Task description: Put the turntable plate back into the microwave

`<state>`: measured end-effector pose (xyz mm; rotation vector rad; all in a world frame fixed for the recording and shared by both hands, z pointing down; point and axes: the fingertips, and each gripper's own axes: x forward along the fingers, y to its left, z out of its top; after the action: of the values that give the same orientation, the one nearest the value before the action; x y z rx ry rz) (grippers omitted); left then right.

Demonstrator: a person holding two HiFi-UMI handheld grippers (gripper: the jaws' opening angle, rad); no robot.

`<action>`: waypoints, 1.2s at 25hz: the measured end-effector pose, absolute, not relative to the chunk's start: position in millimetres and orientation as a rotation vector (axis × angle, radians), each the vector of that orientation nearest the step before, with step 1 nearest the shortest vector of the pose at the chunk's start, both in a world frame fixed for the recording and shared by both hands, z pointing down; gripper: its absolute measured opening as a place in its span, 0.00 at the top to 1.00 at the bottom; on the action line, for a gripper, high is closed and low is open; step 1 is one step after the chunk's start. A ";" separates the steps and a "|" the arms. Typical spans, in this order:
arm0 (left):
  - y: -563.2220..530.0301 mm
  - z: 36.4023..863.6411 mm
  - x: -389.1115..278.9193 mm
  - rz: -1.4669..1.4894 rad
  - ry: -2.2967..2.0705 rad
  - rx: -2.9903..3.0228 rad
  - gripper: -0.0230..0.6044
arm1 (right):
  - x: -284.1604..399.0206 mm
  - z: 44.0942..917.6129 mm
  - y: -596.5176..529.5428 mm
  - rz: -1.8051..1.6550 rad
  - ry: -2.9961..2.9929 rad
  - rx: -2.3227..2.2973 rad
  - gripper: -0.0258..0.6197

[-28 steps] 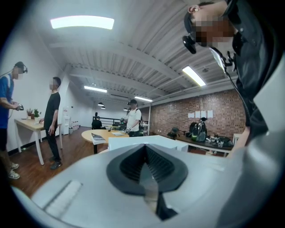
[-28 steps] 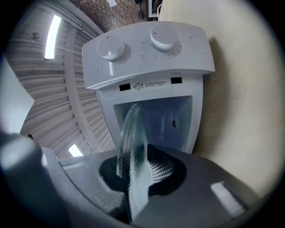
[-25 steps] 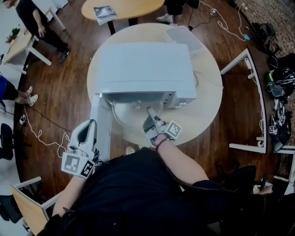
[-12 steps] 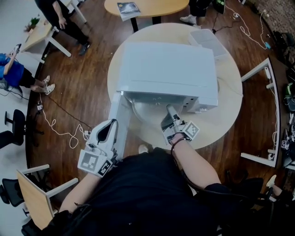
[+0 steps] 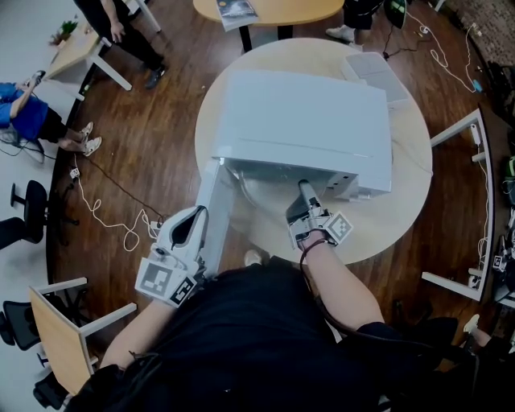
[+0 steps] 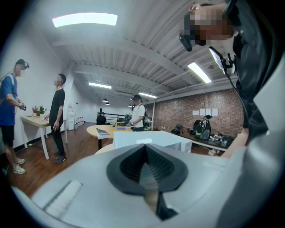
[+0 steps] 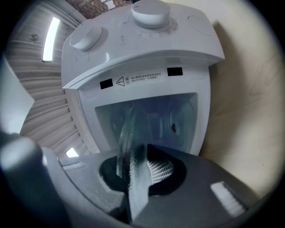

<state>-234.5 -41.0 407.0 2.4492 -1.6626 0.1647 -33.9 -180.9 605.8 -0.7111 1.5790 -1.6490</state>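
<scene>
On the round surface (image 5: 402, 185) sits a white microwave (image 5: 302, 121), door (image 5: 211, 205) swung open toward the person's left, cavity facing the person.

Right tool (image 5: 305, 190): clamped on the near rim of the glass plate (image 5: 259, 193). Its own view shows the plate (image 7: 127, 138) edge-on between the pads, running from the jaws straight into the open cavity. From the head view, the far part of the plate is under the microwave's front edge and the near part sticks out over the surface. Whether the plate touches the cavity floor: cannot tell. The tool points level at the opening, hand and wrist just behind it at the surface edge.

Left tool (image 5: 189, 227): jaws together, nothing between them. It hangs just beside the outer end of the door, off the surface edge and above the wood floor. Contact with the door: cannot tell. Its own view looks across the room over the microwave top.

Control panel, right gripper view: two round knobs (image 7: 150, 12), warning label above the cavity mouth.

Elsewhere: clear bin (image 5: 374, 72) at the far side of the surface behind the microwave. Second table (image 5: 273, 10) beyond it with a magazine on top. Two people at the upper left near a small desk. White cable (image 5: 96, 217) loose on the floor.
</scene>
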 end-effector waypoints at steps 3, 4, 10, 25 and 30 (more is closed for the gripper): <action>-39.2 408.5 -239.7 0.162 -1.664 2.434 0.95 | -36.8 605.1 -186.2 -1.639 1.571 -0.718 0.90; -38.9 409.3 -242.5 0.159 -1.667 2.424 0.95 | -38.6 605.3 -188.3 -1.638 1.564 -0.721 0.90; -38.1 412.9 -247.1 0.142 -1.671 2.402 0.95 | -41.4 599.6 -199.2 -1.619 1.537 -0.723 0.90; -38.6 415.1 -247.5 0.172 -1.665 2.413 0.95 | -43.4 606.1 -211.6 -1.619 1.524 -0.754 0.89; -38.0 417.0 -249.3 0.173 -1.662 2.405 0.96 | -43.1 609.9 -217.4 -1.610 1.529 -0.774 0.89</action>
<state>-249.3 -38.0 417.0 2.4048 -1.6618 0.1728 -43.1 -217.4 609.9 -0.7740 1.5286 -1.6098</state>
